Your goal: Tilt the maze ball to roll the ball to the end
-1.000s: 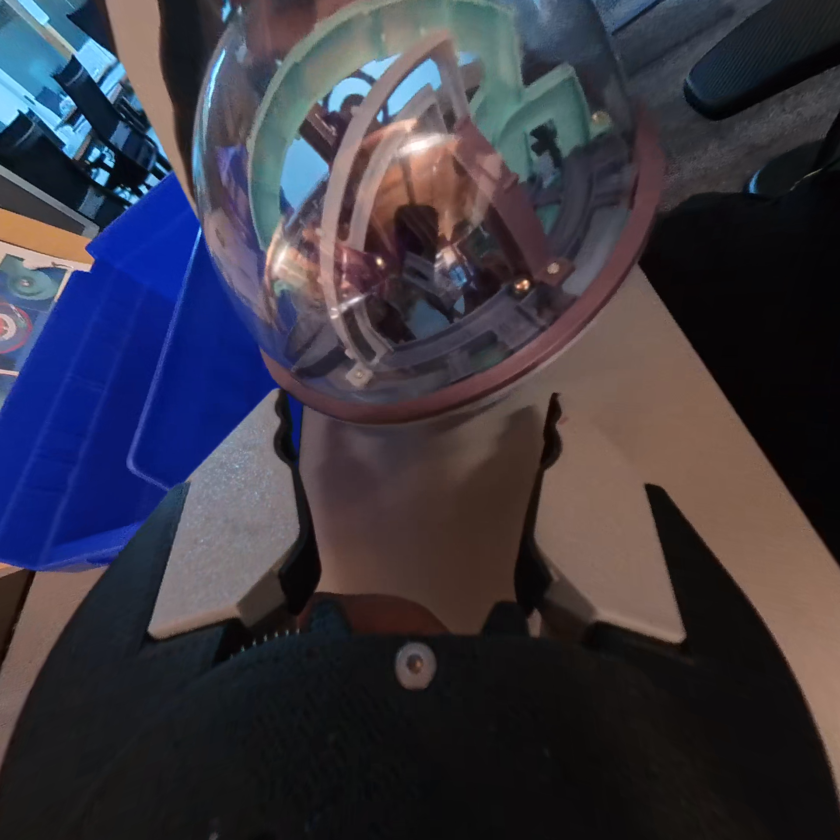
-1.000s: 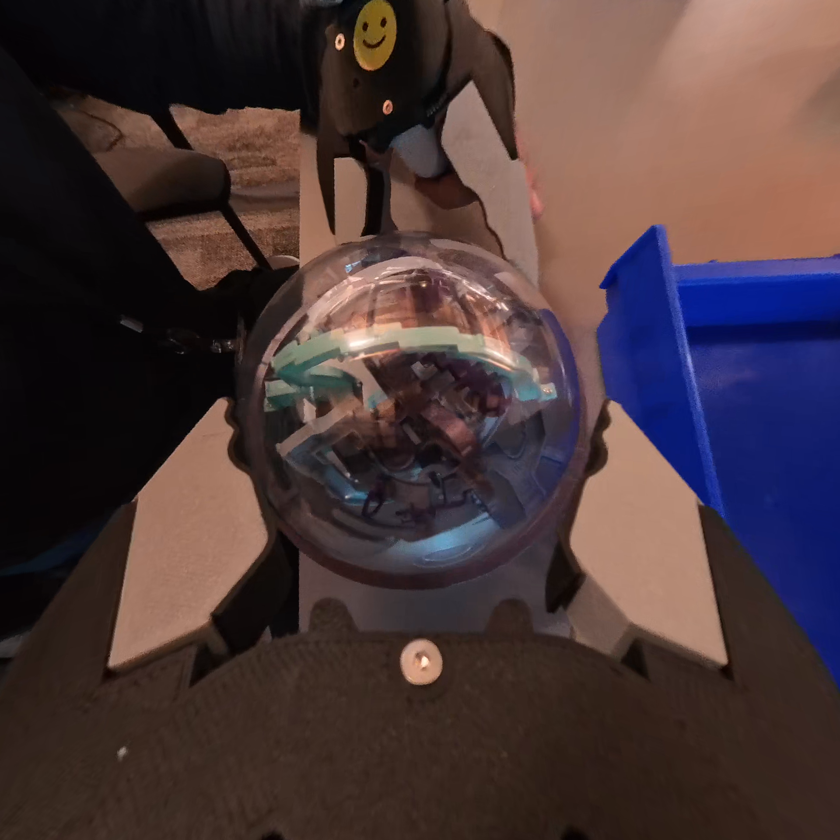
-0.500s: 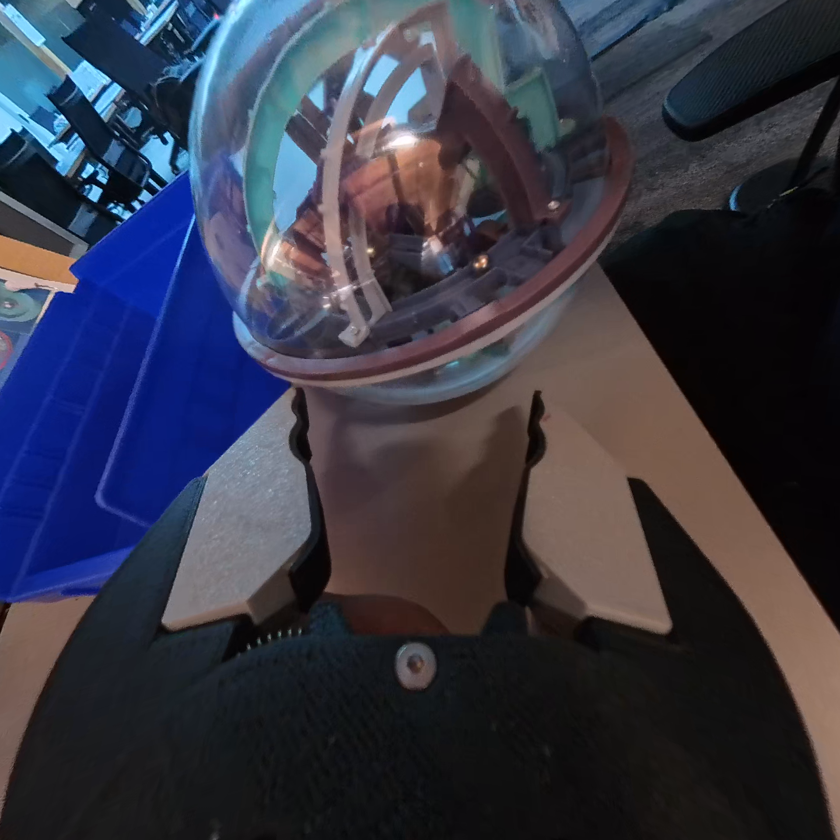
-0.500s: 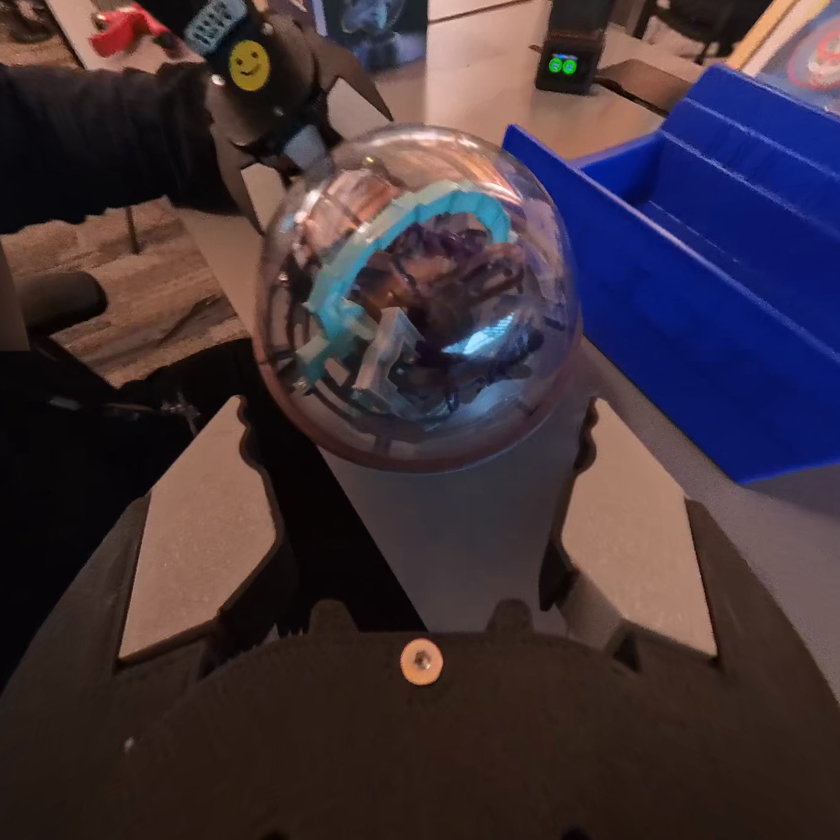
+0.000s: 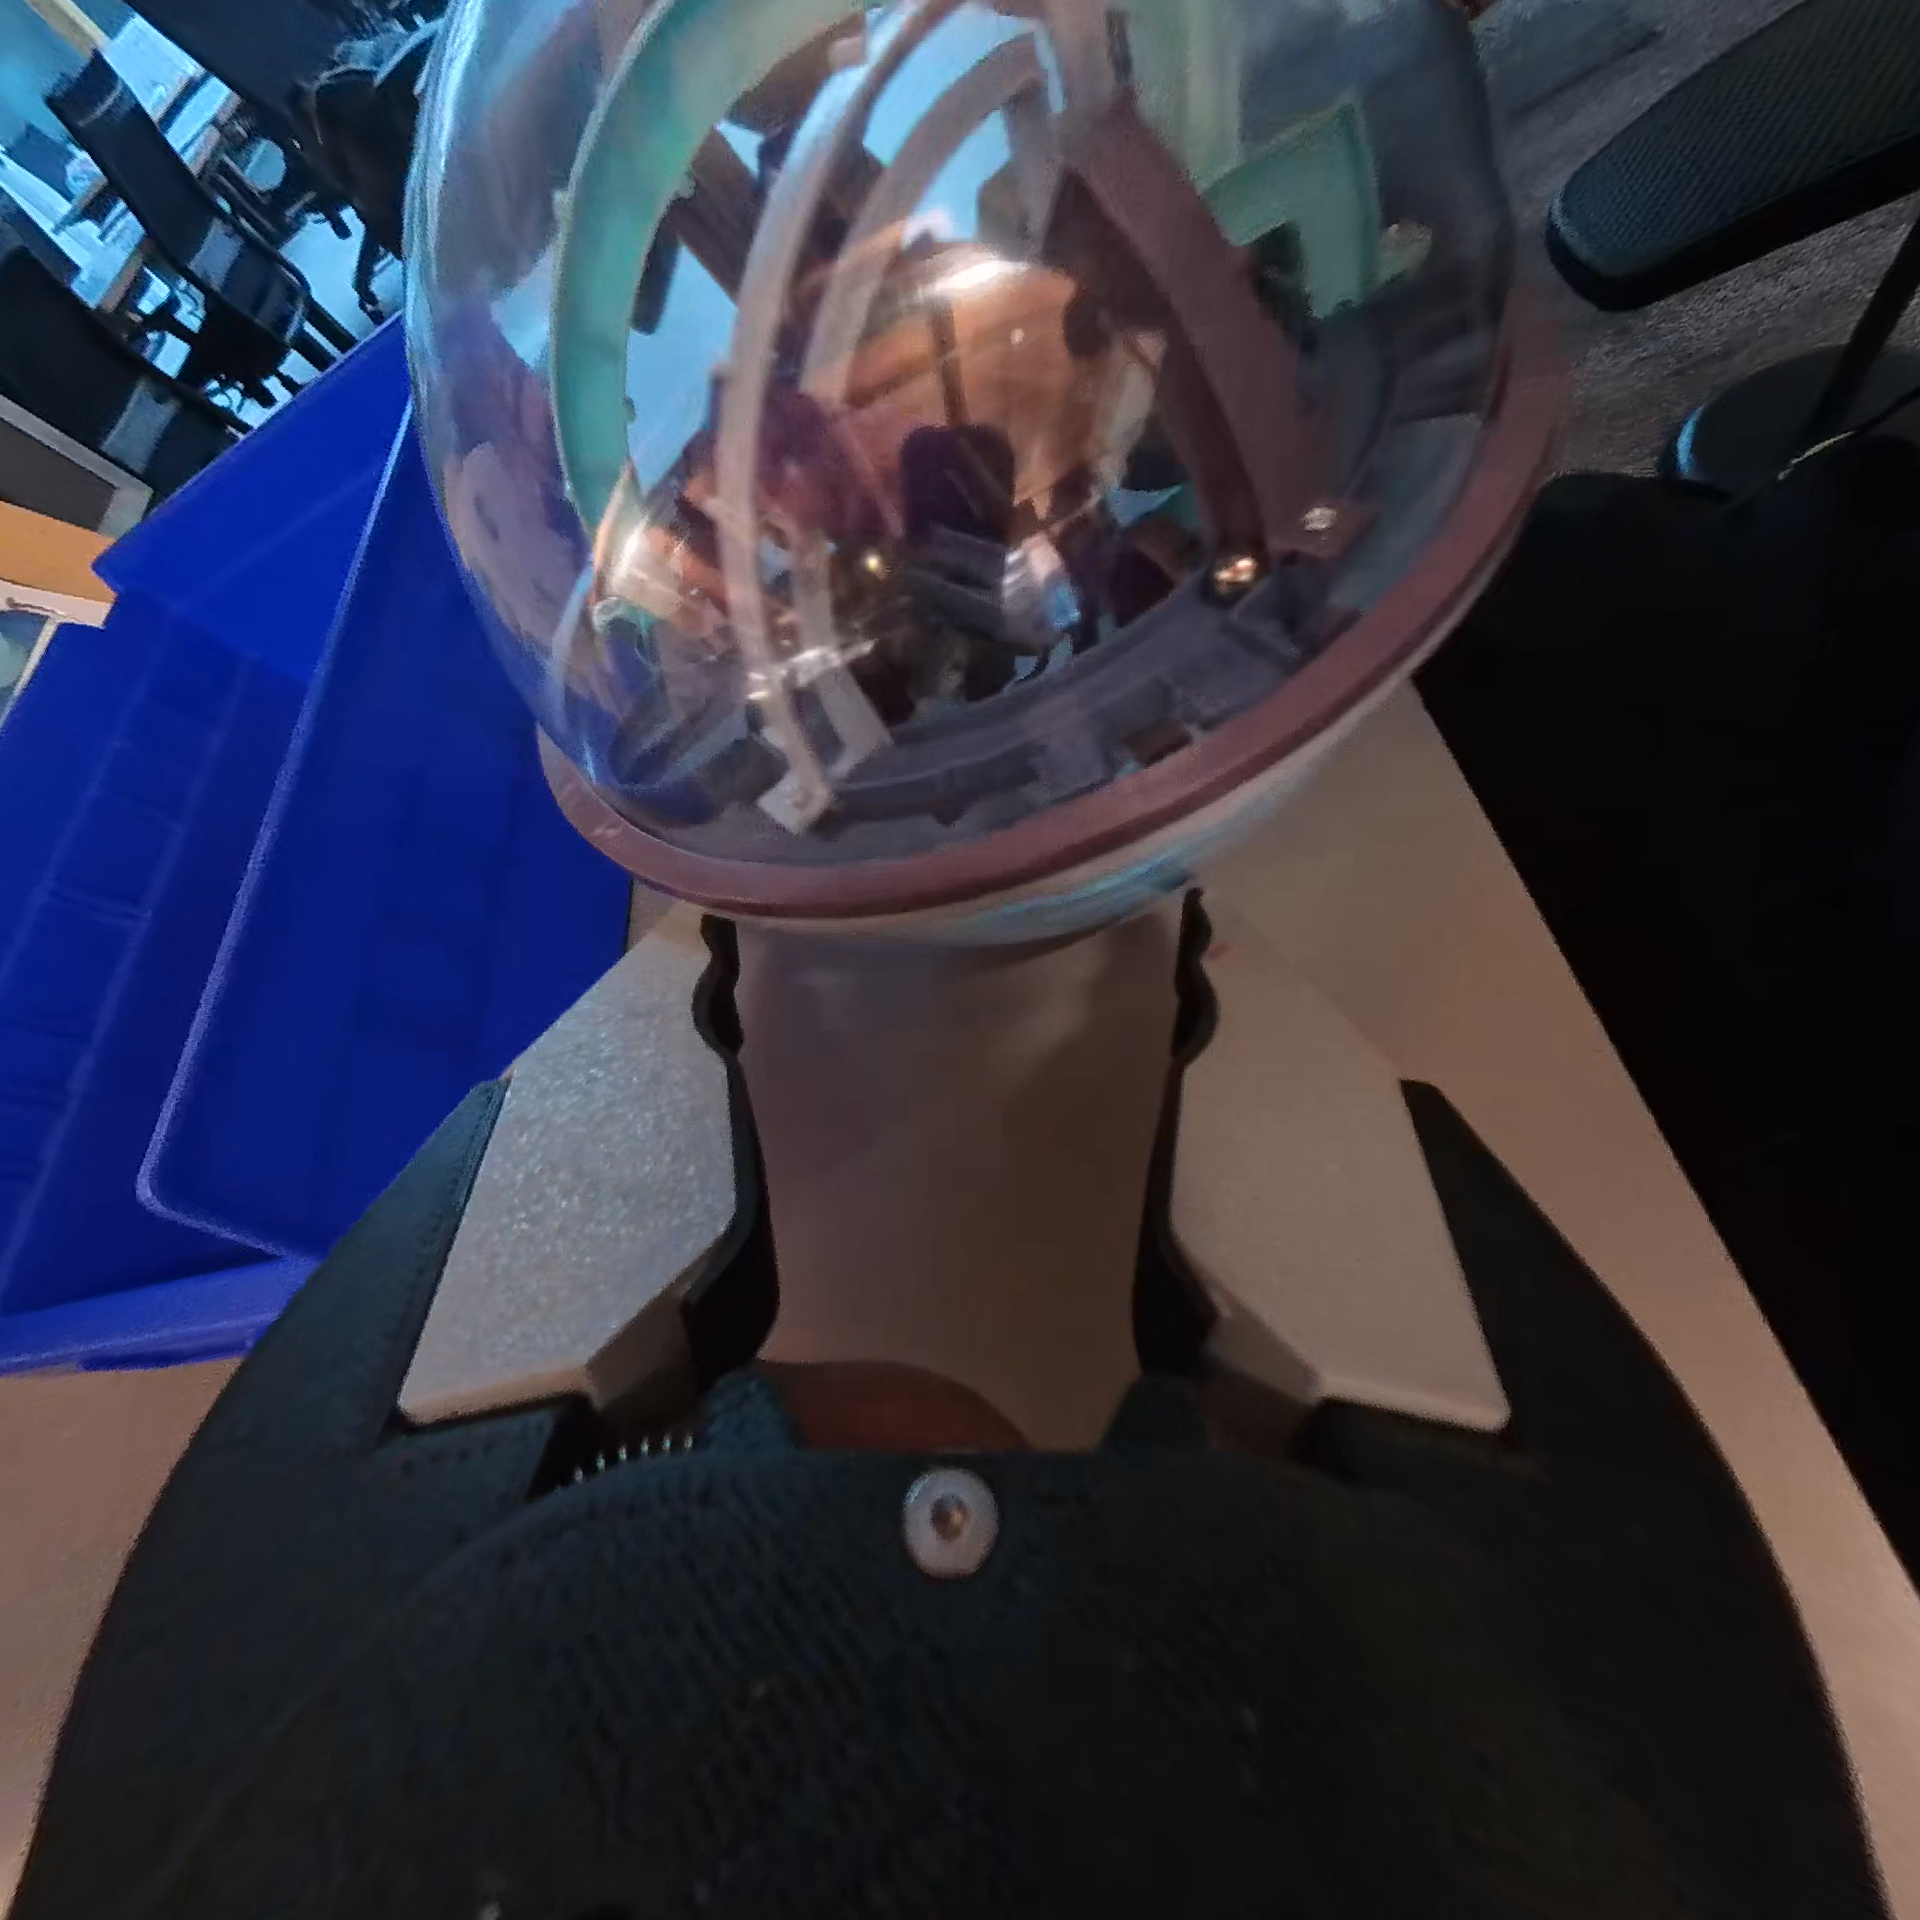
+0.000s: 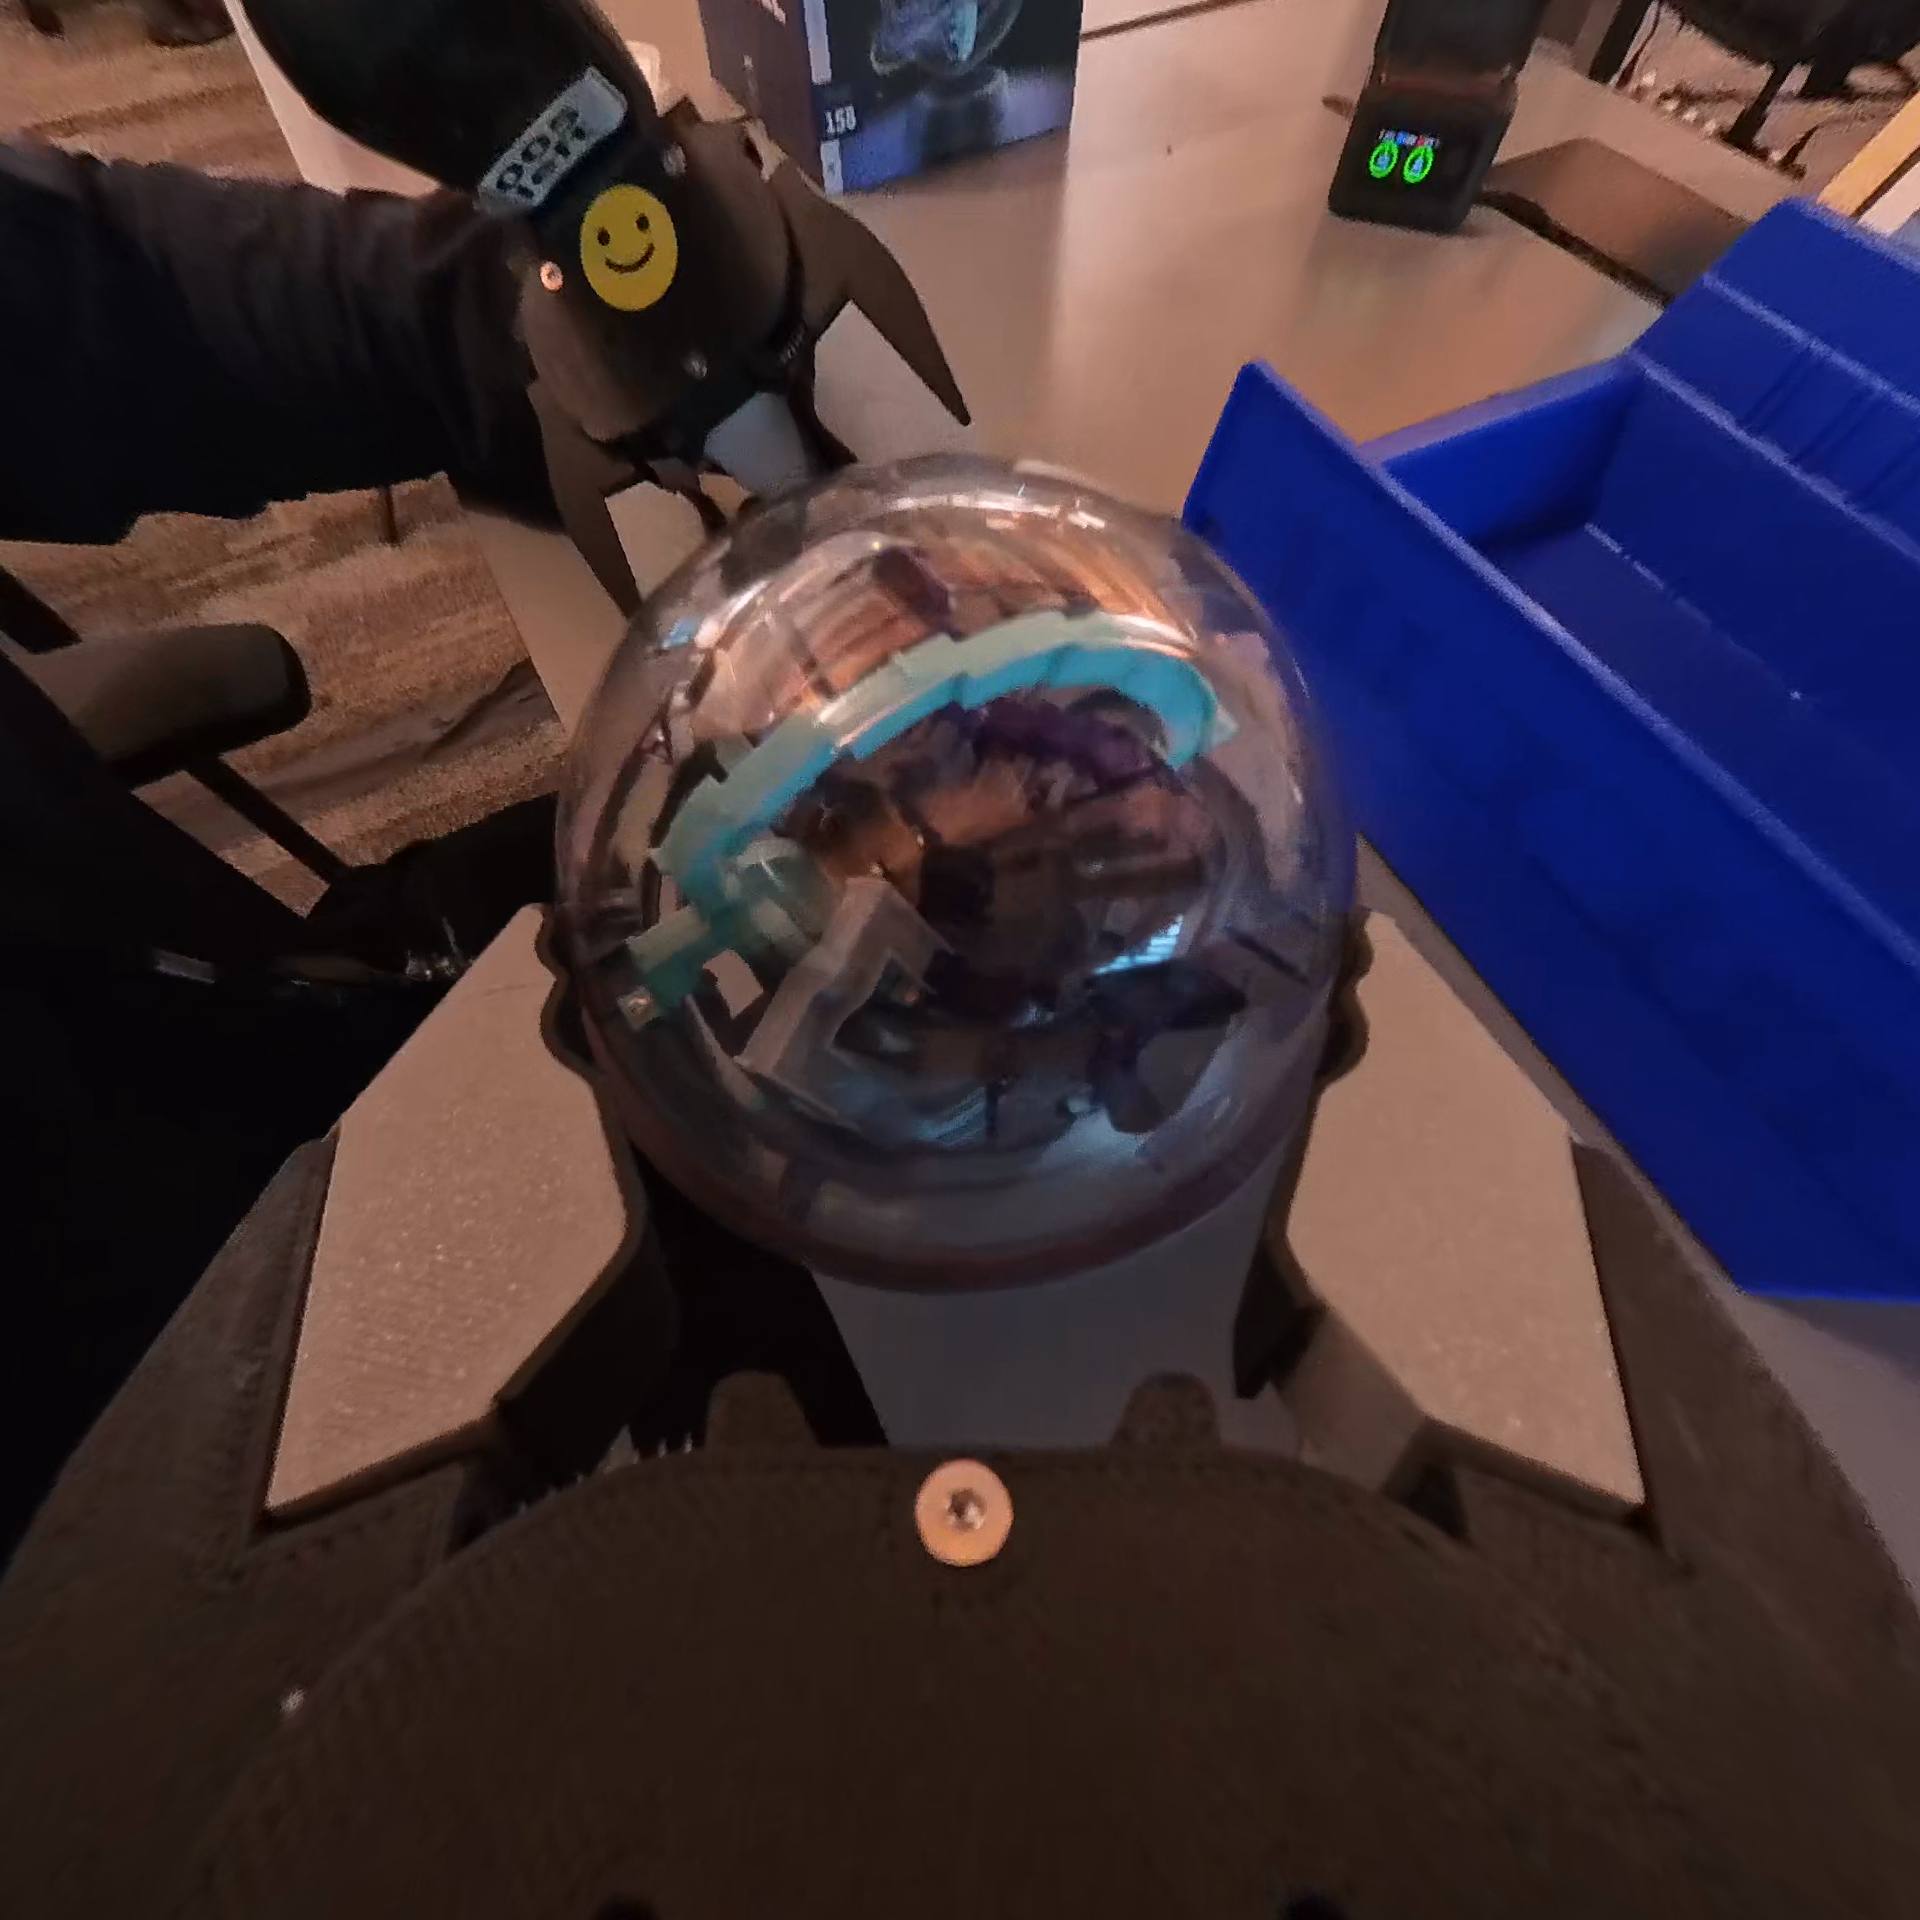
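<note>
The maze ball (image 6: pixel 956 883) is a clear sphere with a teal track, purple and brown ramps and a brown equator ring, held off the table. My right gripper (image 6: pixel 945 997) is shut on it, one fingertip on each side of its widest part. My left gripper (image 5: pixel 956 945) is partly open. Its tips touch the lower shell of the ball (image 5: pixel 935 416), which is far wider than their gap. The left gripper also shows in the right wrist view (image 6: pixel 769 488), behind the ball, with a yellow smiley sticker. I cannot pick out the small rolling ball inside.
A blue plastic bin (image 6: pixel 1662 779) stands close beside the ball on the beige table (image 5: pixel 1351 987); it also shows in the left wrist view (image 5: pixel 260 935). A dark box (image 6: pixel 914 83) and a black device with green lights (image 6: pixel 1418 156) stand farther back. An office chair (image 5: pixel 1714 135) is past the table edge.
The ball has been tilted back and forth; its equator ring changed angle. The right wrist view now looks more across the table. My left fingers have drawn a little closer together.
</note>
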Demonstrator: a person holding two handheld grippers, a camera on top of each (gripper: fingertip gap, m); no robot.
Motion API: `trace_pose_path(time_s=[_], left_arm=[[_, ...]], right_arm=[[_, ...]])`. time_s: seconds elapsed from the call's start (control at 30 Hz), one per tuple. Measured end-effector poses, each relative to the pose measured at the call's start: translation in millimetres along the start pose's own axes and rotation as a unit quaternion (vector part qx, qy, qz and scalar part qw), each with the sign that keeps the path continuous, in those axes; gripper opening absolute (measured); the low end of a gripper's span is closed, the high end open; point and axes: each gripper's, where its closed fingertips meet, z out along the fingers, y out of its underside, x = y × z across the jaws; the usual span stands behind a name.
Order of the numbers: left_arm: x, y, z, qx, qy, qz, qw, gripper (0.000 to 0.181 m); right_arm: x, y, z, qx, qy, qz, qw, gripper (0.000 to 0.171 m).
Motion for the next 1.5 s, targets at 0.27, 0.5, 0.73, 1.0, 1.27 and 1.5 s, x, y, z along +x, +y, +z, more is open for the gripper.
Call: trace_pose_path(time_s=[0.27, 0.5, 0.73, 1.0, 1.27, 1.5], left_arm=[[1.3, -7.2, -2.9, 0.017, -0.002, 0.010, 1.000, 0.075], [-18.5, -7.4, -3.9, 0.009, -0.071, 0.016, 0.997, 0.115], [-11.0, -18.1, -2.3, 0.022, -0.060, 0.084, 0.994, 0.106], [-7.6, -11.4, 0.3, 0.014, -0.058, 0.084, 0.995, 0.099], [-1.1, -13.4, 6.6, 0.013, -0.044, 0.085, 0.995, 0.100], [5.8, -9.8, 15.3, 0.000, -0.035, 0.076, 0.996, 0.095]], right_arm=[[-4.6, -4.0, -5.5, 0.030, 0.002, -0.063, 0.998, 0.137], [4.3, -1.5, -4.7, -0.002, -0.033, -0.055, 0.998, 0.137], [5.3, -5.7, -1.4, -0.007, -0.071, -0.048, 0.996, 0.137], [9.9, -10.9, -8.9, 0.022, -0.094, -0.028, 0.995, 0.132], [0.3, 28.1, -51.3, 0.037, -0.064, -0.033, 0.997, 0.146], [-6.6, 35.6, -20.2, 0.060, -0.002, -0.032, 0.998, 0.143]])
